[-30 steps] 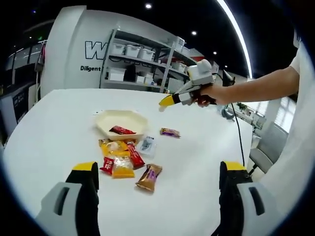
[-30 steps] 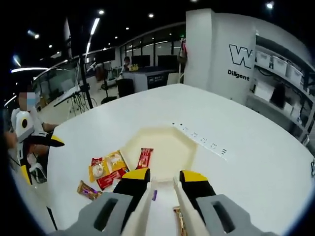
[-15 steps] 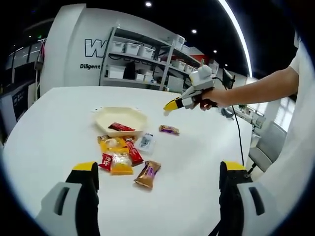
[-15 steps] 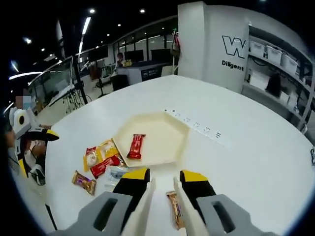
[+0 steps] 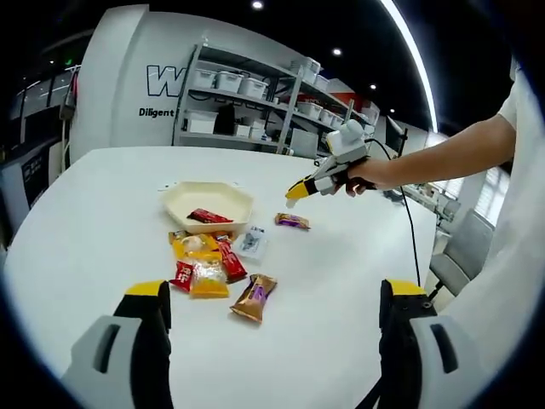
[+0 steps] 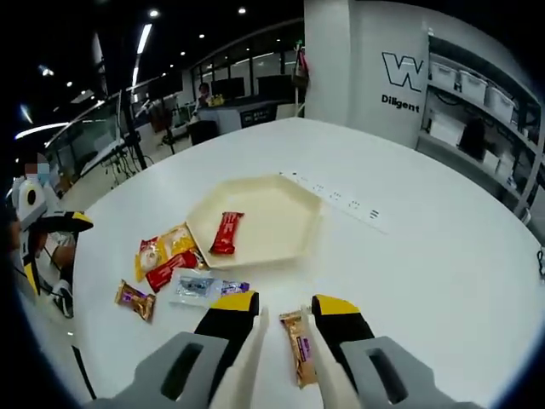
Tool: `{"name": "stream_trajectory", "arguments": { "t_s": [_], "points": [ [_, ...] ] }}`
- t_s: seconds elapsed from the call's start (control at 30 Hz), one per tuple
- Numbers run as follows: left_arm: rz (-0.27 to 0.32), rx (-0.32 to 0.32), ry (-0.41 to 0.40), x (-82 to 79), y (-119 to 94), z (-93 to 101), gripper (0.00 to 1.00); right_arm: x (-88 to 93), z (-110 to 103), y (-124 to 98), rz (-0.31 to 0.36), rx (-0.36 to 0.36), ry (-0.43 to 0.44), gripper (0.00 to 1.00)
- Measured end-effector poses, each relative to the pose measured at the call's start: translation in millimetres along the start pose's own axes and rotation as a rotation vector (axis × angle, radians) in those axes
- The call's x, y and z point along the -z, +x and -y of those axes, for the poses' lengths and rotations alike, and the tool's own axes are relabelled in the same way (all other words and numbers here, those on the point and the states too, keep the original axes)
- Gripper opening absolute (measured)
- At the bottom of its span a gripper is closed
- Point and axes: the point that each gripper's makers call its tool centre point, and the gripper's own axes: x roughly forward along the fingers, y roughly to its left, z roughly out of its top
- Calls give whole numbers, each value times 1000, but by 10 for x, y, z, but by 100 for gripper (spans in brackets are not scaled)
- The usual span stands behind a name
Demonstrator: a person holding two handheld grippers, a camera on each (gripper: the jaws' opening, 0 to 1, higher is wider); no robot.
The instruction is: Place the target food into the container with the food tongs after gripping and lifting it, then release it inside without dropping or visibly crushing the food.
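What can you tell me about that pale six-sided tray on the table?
The tray is a shallow cream dish with six sides and a low raised rim, plastic by the look of it. It sits flat on the white table. One red snack packet lies inside it. More packets lie on the table beside one edge; touching cannot be told.

Person in a white short-sleeved shirt [image 5: 521, 247] with two handheld grippers.
Left gripper [image 5: 277, 341] and right gripper [image 6: 284, 328]: grey bodies, black jaws, yellow tips; a black cable [image 5: 414, 230] trails from the right one.
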Motion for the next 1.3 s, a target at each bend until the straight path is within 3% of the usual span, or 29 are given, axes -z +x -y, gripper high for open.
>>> {"name": "stream_trajectory", "arguments": {
  "t_s": [0.4,1.3],
  "points": [
    [-16,-15,-1,-1,-41,-32,99,229,67,68,-32,12,1,21],
    [-37,-6,0,-7,59,15,99,453,204,196,-76,26,-44,22]
  ]
}}
